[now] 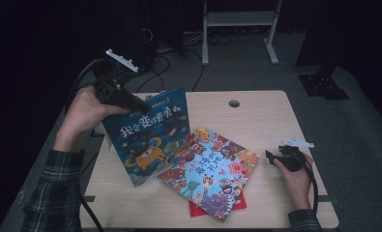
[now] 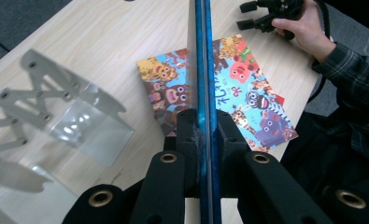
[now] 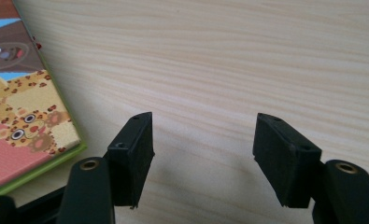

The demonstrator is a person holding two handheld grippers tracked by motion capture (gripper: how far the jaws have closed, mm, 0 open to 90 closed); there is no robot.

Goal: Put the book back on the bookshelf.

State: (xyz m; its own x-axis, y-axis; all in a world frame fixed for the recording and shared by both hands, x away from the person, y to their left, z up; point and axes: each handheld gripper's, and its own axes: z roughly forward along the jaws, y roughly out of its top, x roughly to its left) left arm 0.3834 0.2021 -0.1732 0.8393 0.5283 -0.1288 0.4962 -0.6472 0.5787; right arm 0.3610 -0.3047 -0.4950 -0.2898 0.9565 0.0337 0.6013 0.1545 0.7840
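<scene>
Dark room around a pale wooden desk (image 1: 275,121). Left gripper (image 1: 130,102) pinches the blue book (image 1: 147,133) by its top edge and holds it upright near the desk's left edge, lower corner overlapping the colourful book (image 1: 213,171) lying flat mid-desk (a red one peeks from beneath). Right gripper (image 3: 203,158) is spread and empty near the right edge. Step judged: lifting the blue book away; next calls for a steady grip and clearance.

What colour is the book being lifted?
Blue book, with an orange monster; the high view shows it best.
</scene>
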